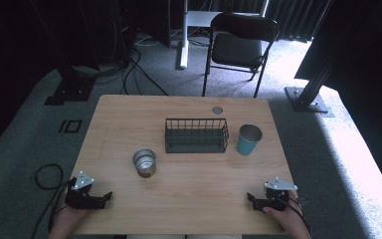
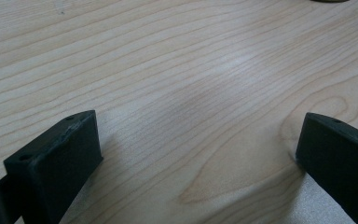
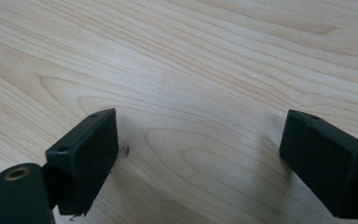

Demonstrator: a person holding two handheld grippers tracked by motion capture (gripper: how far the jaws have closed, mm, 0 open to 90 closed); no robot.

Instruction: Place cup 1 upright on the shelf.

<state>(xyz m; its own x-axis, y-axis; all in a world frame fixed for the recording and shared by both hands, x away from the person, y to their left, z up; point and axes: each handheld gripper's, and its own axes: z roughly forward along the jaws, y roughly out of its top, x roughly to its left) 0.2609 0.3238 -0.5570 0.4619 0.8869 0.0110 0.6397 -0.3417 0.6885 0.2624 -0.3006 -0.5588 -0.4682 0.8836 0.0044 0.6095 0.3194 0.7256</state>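
high view, left claw: your left gripper [image 1: 105, 196] sits released at the table's [image 1: 189, 199] near left corner; the metal can [image 1: 144, 163] lies ahead and to its right, nearer than to your right gripper [image 1: 251, 198].
left gripper view: jaws spread, bare wood between.
right gripper view: jaws spread, nothing held.

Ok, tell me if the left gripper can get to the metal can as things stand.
Probably yes. The left gripper rests open at the table's near edge, and only bare wood lies between it and the metal can; the wire basket stands farther back.

Teal cup [image 1: 249, 140], black wire basket [image 1: 196, 135], silver tin [image 1: 144, 162], pale wood-grain table [image 1: 189, 199].
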